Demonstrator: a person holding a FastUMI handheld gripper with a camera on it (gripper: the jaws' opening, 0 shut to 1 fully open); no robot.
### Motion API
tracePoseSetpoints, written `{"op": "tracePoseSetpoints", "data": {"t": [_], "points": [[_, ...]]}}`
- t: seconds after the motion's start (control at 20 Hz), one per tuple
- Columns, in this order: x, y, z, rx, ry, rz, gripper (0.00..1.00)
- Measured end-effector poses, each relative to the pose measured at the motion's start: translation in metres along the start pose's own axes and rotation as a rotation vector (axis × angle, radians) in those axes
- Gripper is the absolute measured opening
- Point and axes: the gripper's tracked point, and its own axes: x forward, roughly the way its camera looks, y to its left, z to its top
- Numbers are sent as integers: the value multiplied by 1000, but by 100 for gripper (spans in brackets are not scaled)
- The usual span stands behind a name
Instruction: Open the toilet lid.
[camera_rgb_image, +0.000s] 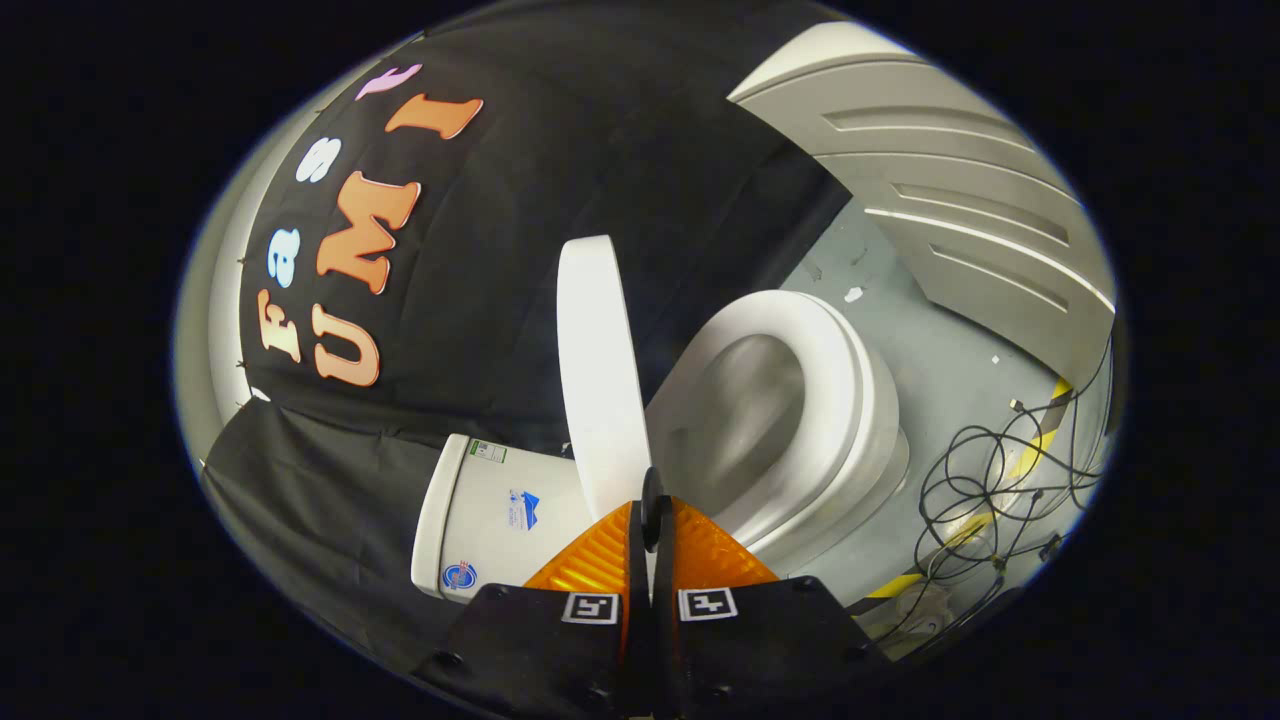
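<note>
- The toilet tank (490, 510) sits just ahead of the fingers and to their left, backed against the black cloth wall (600, 150).
- The toilet lid (598, 370) is already raised: it stands edge-on, roughly upright, its long axis running up and away from the fingertips toward the wall, its lower end just beyond them by the tank.
- The hand-held gripper (652, 510) has its two fingers drawn nearly together with only a thin slit between them. The lid's lower edge lies right at the tips, but I cannot tell whether they pinch it or merely sit in front of it.
- To the right of the lid the toilet seat (850, 370) rests down on the bowl, its ring fully exposed and well apart from the lid's upper end.
- My judgement: the lid looks at or close to its open rest, so whatever move is left is short, along the lid's swing toward the tank.
- Further right, grey floor (950, 380) carries a tangle of black cables (990, 490) over a yellow-black tape strip (1040, 440).
- A pale panelled door (950, 200) leans beyond the bowl.
</note>
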Motion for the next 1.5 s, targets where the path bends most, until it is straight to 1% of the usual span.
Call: {"op": "tracePoseSetpoints", "data": {"t": [0.15,0.3,0.75,1.05,1.25,1.5], "points": [[-3,26,-3,-68,-3,-18,8],[-8,50,-7,-115,-9,-18,8],[-6,126,-25,-308,-4,-18,8],[0,187,-51,-451,12,3,8],[7,217,-69,-548,-6,-12,8],[13,248,-96,-628,-22,-29,8]]}}
